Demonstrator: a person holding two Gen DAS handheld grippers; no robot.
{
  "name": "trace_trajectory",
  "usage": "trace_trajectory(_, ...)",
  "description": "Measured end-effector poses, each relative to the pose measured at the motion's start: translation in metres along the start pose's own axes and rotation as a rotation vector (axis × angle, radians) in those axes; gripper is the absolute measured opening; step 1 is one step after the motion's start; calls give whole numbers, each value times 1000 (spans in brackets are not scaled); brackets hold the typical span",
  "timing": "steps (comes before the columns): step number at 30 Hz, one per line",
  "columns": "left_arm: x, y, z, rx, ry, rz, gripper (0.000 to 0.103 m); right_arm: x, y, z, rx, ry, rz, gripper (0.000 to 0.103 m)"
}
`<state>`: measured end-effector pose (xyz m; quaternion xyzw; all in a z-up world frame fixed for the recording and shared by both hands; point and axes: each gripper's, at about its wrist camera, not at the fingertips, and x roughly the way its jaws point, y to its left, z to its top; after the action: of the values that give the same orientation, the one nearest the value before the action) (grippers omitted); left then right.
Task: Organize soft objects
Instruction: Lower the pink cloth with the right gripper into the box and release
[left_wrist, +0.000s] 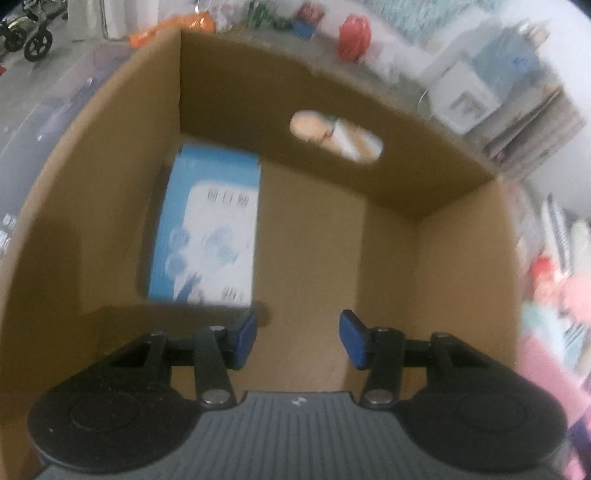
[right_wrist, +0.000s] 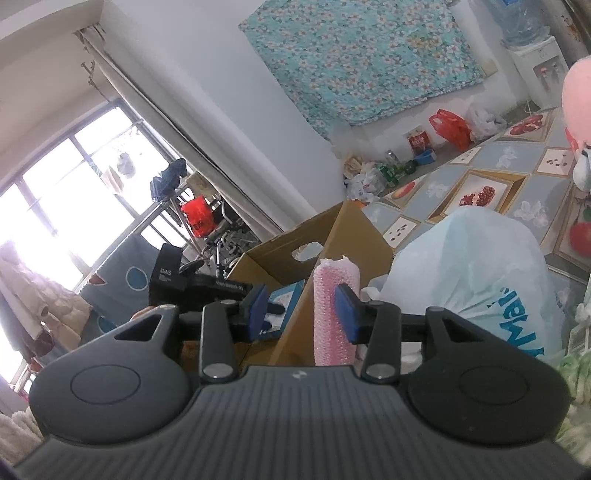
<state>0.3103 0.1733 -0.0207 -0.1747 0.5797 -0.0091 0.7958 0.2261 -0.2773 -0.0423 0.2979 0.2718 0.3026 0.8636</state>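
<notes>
An open cardboard box (left_wrist: 110, 184) fills the left wrist view, seen from above. A blue and white packet (left_wrist: 207, 229) lies flat on its floor at the left. My left gripper (left_wrist: 297, 339) hangs over the box's inside, open, with nothing between its blue pads. In the right wrist view the same box (right_wrist: 354, 229) stands ahead with the packet (right_wrist: 286, 295) showing inside. A pink foam roll (right_wrist: 334, 295) stands upright against the right pad of my right gripper (right_wrist: 301, 314). The left pad is clear of the roll, so the jaws stand open.
A pale plastic bag (right_wrist: 480, 266) bulges just right of the box on a tablecloth printed with fruit (right_wrist: 480, 192). A pink plush toy (right_wrist: 578, 96) is at the far right. A red bag (right_wrist: 452, 127) and bottles sit by the back wall. The other gripper's black body (right_wrist: 199, 284) hovers over the box.
</notes>
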Motion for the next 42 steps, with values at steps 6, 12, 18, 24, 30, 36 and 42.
trace_trajectory(6, 14, 11, -1, -53, 34, 98, 59, 0, -6, -4, 10, -5, 6, 42)
trace_trajectory(12, 19, 19, 14, -115, 0, 140, 61, -1, -14, -8, 38, -4, 4, 43)
trace_trajectory(18, 11, 27, 10, -139, -59, 192, 62, -3, -18, -11, 45, -7, 0, 43)
trace_trajectory(24, 2, 27, -2, -159, -124, 204, 65, 5, -15, -16, 44, 15, -3, 43)
trace_trajectory(30, -16, 15, -8, -95, -168, 194, 68, 13, -14, -19, 38, 15, -30, 42)
trace_trajectory(36, -40, -5, -28, -23, -223, 129, 68, 24, -15, -22, 22, 15, -77, 27)
trace_trajectory(42, -70, -35, -54, 119, -322, 64, 69, 2, 1, -16, -11, -51, -76, 26)
